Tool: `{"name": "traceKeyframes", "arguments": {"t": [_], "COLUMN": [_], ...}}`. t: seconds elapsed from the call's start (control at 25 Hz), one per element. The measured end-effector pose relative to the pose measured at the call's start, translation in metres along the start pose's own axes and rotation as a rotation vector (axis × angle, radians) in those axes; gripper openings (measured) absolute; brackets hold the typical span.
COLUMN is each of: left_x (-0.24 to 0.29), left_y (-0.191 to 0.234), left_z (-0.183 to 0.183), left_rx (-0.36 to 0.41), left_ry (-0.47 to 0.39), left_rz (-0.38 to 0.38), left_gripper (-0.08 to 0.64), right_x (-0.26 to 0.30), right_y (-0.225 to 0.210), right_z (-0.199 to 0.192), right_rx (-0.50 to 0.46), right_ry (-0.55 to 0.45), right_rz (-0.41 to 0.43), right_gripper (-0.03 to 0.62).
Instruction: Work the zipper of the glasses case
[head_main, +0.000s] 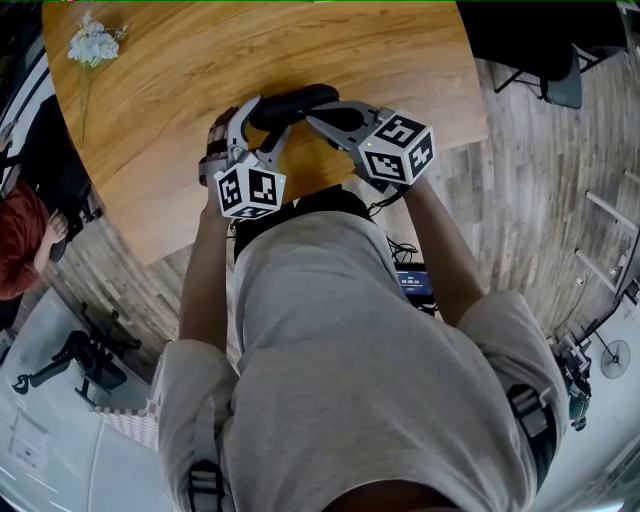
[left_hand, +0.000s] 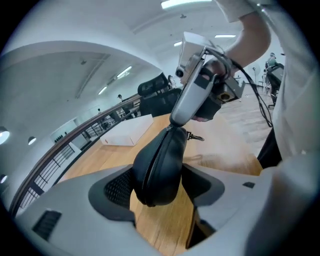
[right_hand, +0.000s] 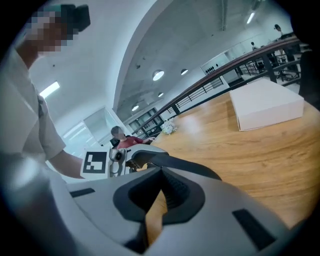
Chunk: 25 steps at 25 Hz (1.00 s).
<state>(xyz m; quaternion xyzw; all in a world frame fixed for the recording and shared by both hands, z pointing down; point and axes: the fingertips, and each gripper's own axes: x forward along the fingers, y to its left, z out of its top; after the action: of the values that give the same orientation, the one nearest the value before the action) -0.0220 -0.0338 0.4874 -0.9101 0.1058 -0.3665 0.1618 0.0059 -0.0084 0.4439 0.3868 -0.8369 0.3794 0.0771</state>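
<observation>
The black glasses case is lifted above the round wooden table. My left gripper is shut on its near end. In the left gripper view the case fills the gap between the pads, its zipper line facing left. My right gripper comes in from the right, shut at the case's far tip where the zipper ends. The pull is hidden between its tips. A small metal clip hangs beside that tip. In the right gripper view the shut right gripper meets the dark case, with the left gripper behind.
A white box lies on the far side of the table, and a small bunch of pale flowers near its edge. A seated person in a red top is at the left. Black office chairs stand beyond the table.
</observation>
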Motion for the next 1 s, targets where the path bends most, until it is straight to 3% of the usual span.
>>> {"name": "traceKeyframes", "arguments": {"t": [0.12, 0.24, 0.32, 0.48, 1.0], "left_x": [-0.005, -0.008, -0.007, -0.003, -0.003], "left_y": [-0.006, -0.017, -0.021, -0.019, -0.009], "left_z": [0.014, 0.023, 0.025, 0.020, 0.007], "left_rx": [0.037, 0.066, 0.075, 0.060, 0.010], "left_ry": [-0.081, -0.107, -0.092, -0.028, 0.055], "left_rz": [-0.042, -0.091, -0.099, -0.045, 0.017], "left_gripper": [0.281, 0.281, 0.281, 0.279, 0.273], "right_x": [-0.013, -0.020, -0.020, -0.013, 0.006], "right_y": [-0.003, -0.015, -0.021, -0.018, 0.028], "right_z": [0.003, -0.003, -0.008, -0.007, -0.002], "right_rx": [0.040, 0.037, 0.025, 0.016, -0.053], "right_ry": [-0.029, 0.001, 0.027, 0.025, 0.024], "right_rz": [0.060, 0.024, -0.015, -0.057, -0.022], "right_gripper": [0.025, 0.025, 0.025, 0.025, 0.025]}}
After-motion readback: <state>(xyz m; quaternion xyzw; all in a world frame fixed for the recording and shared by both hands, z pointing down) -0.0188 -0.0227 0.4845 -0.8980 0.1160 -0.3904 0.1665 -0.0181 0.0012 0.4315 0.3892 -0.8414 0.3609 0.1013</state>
